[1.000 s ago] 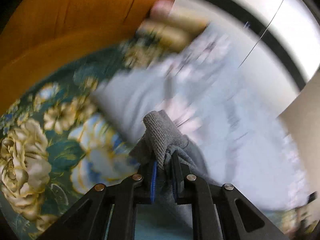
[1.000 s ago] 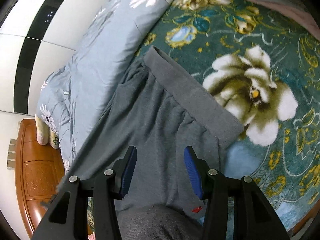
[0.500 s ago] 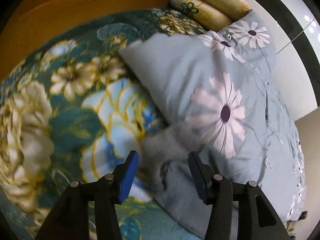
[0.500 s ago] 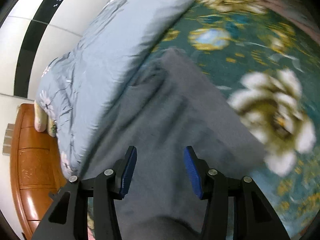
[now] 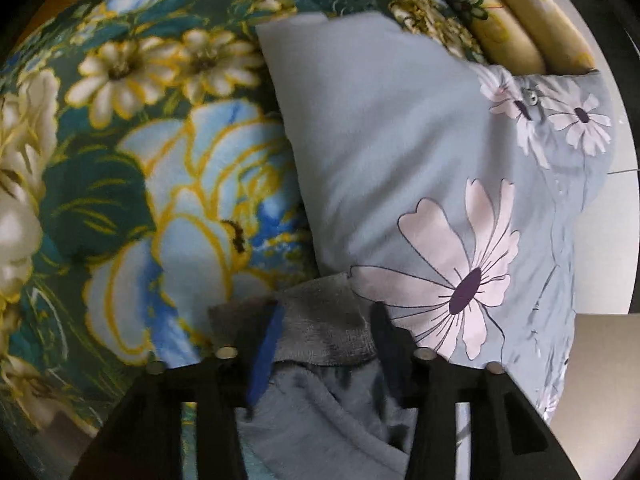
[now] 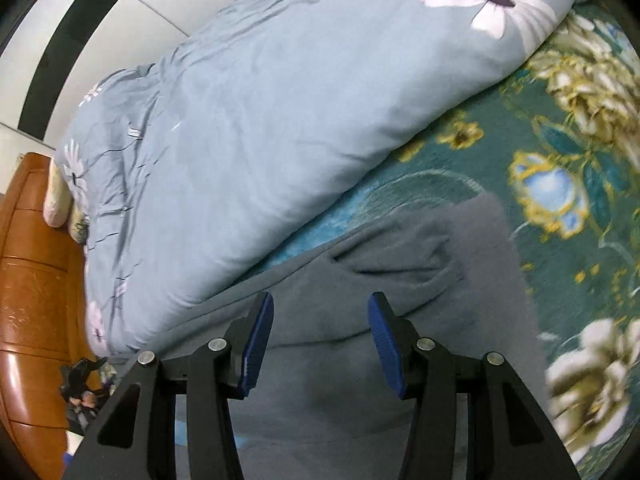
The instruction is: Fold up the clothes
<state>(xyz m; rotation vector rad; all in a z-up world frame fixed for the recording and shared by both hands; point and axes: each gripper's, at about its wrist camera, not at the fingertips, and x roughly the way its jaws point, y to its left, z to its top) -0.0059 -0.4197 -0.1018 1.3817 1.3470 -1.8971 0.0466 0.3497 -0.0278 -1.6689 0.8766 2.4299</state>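
The grey trousers (image 6: pixel 400 288) lie flat on the bed, filling the lower middle of my right wrist view; their ribbed waistband (image 5: pixel 320 328) sits at the bottom centre of my left wrist view, between my left gripper (image 5: pixel 324 340) pads; those jaws are closing around the band, though the blur keeps me from telling whether the pads press on it yet; my right gripper (image 6: pixel 320 344) hangs over the trouser cloth with jaws spread and nothing pinched between them; the green floral blanket (image 5: pixel 120 184) lies beneath the garment, running to the left in the left view and to the right in the other; a pale blue duvet (image 6: pixel 260 120) with pink flowers lies just beside the trousers, across the upper part of the right view; two yellow rolled pillows (image 5: pixel 520 20) rest at the upper right of the left view; a wooden headboard (image 6: pixel 28 280) stands at the left edge of the right view.
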